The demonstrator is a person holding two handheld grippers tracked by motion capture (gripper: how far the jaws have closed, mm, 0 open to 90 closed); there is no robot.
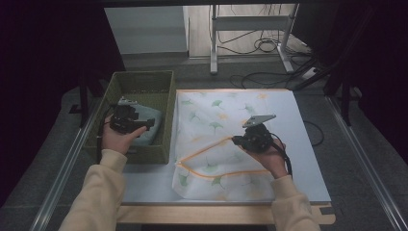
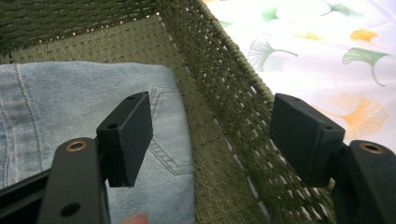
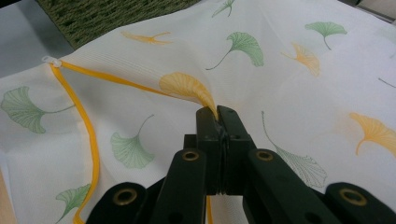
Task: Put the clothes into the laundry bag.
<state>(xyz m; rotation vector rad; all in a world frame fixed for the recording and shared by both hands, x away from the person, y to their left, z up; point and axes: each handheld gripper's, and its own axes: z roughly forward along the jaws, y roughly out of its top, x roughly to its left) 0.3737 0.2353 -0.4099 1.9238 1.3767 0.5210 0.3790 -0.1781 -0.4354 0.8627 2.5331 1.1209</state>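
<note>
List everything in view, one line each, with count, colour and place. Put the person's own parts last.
basket: one, olive green, woven, table's left side.
jeans: one folded pair, light blue denim, inside the basket.
bag: one, white mesh with green and orange leaf print and orange zipper, spread at table centre.
table: one, pale top, wooden front edge.
cables: several, black, floor beyond the table.
left tool: one, black, open above the jeans.
right tool: one, black, shut on the bag.
sleeves: two, cream.

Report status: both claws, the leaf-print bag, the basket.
Left claw open over jeans in basket. Right claw shut on leaf-print bag, pinching its fabric. Nothing in the way.
</note>
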